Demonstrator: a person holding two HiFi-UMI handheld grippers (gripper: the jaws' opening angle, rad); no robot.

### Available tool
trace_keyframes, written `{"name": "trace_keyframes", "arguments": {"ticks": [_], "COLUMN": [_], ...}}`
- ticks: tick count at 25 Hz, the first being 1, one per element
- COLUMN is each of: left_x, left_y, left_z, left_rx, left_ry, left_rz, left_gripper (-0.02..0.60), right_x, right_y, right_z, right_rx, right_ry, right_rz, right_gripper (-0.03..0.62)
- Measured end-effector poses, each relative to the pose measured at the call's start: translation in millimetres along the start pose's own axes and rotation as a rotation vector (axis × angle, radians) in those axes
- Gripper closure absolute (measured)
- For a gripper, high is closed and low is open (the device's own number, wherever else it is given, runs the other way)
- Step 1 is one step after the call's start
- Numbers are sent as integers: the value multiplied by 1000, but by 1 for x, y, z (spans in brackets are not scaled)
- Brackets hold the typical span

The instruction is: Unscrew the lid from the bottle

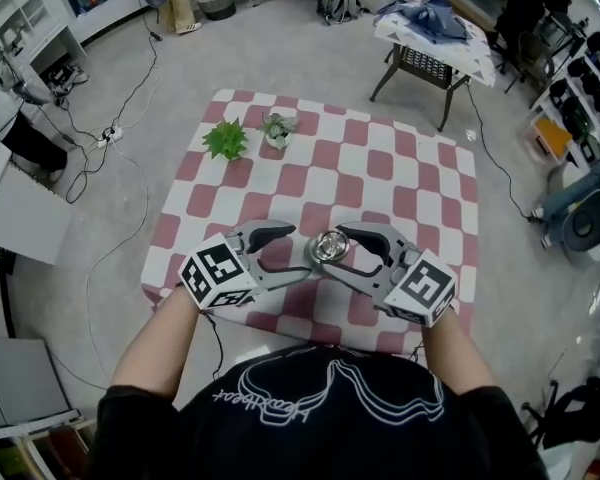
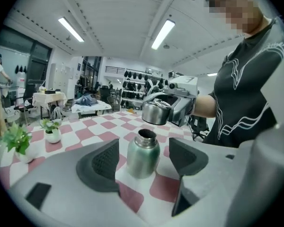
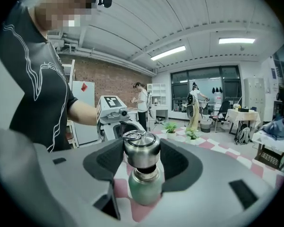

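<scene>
Right gripper (image 3: 142,157) clamps the steel lid (image 3: 141,148) just above the green bottle (image 2: 143,155), which stands unheld between the left gripper's (image 2: 144,161) spread jaws; a bump could topple it.

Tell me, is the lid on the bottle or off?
Off. The right gripper holds the lid in the air above the bottle, and the bottle's mouth shows open and dark.

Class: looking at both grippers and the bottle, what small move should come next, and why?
Probably carry the lid aside and set it on the table: the right gripper is clamped on it, it hangs clear above the bottle's open mouth, and the left gripper stands open around the bottle.
</scene>
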State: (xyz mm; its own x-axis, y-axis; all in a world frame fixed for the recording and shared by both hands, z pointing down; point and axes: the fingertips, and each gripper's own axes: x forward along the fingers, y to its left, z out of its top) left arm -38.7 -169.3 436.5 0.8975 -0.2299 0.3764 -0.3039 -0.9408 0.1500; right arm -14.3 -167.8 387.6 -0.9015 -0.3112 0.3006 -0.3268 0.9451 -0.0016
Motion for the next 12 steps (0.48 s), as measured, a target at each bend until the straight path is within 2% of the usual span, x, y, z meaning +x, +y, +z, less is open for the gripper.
{"name": "trace_keyframes", "arguments": {"ticks": [2, 5, 9, 12], "left_x": [-14, -33, -52, -62], "left_y": [-5, -18, -32, -43], "left_z": [16, 48, 89, 112], "left_rx": [-18, -49, -95, -135], "left_ry": [-58, -161, -288, -355], "left_rz": [42, 95, 204, 283], "left_gripper": [262, 409, 543, 574], "right_x": [-8, -24, -44, -61], "right_y": [2, 4, 7, 9], "right_z": [12, 31, 62, 80], "right_rx": [15, 55, 98, 93], "right_ry": [-43, -106, -194, -244], "right_rz": [-37, -96, -149, -168], "right_gripper": [349, 349, 349, 349]}}
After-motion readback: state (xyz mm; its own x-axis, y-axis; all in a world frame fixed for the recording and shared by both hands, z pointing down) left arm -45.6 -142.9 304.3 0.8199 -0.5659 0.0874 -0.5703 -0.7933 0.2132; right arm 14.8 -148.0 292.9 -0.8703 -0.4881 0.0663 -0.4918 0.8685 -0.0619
